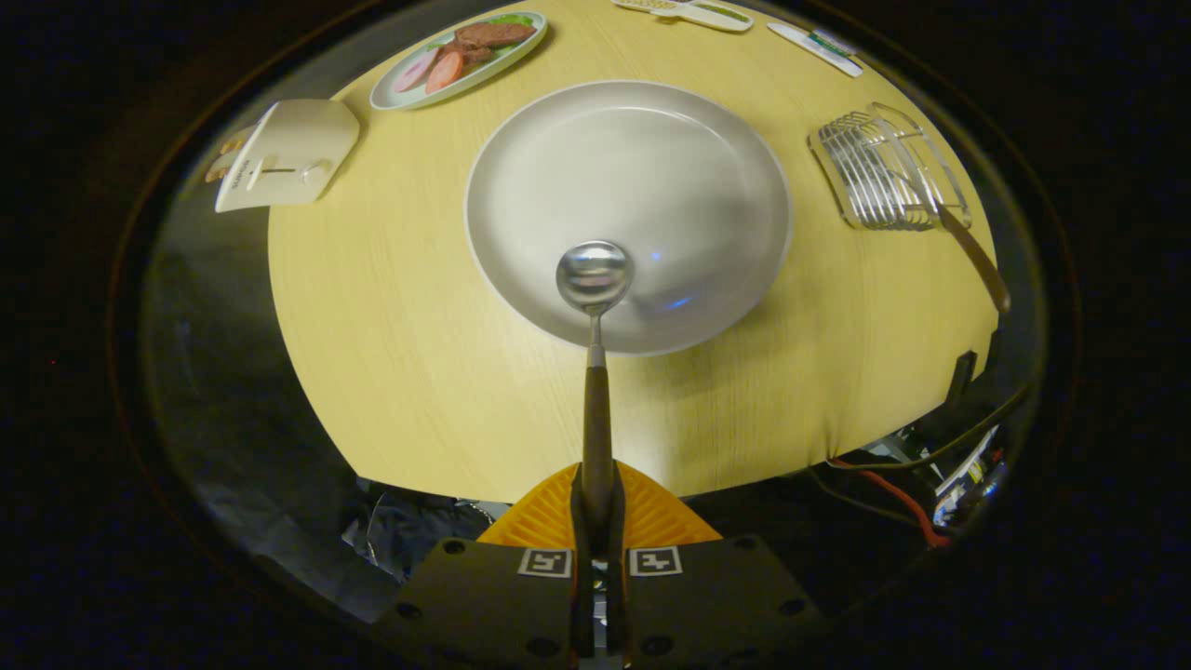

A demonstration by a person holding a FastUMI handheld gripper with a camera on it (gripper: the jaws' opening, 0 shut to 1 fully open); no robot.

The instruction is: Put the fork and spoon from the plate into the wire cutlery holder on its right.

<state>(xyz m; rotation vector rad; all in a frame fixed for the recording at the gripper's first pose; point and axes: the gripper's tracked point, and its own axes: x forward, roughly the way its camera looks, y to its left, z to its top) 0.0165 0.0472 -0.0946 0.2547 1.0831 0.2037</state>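
Note:
My gripper (596, 512) is shut on the dark handle of a spoon (595, 307). The spoon points straight ahead, and its shiny bowl hangs over the near rim of the big white plate (707, 149). No cutlery lies in the plate. To the right of the plate stands the wire cutlery holder (884, 172). A dark-handled utensil (972, 256), likely the fork, sticks out of the holder toward the table's right edge. The whole gripper is held well above the yellow table (391, 354).
A small plate of sliced meat (461, 56) sits beyond the big plate to the left. A white napkin-like stand (288, 154) is at the table's left edge. Two flat white objects (744, 19) lie at the far side. Cables (893, 493) hang below the table's near right edge.

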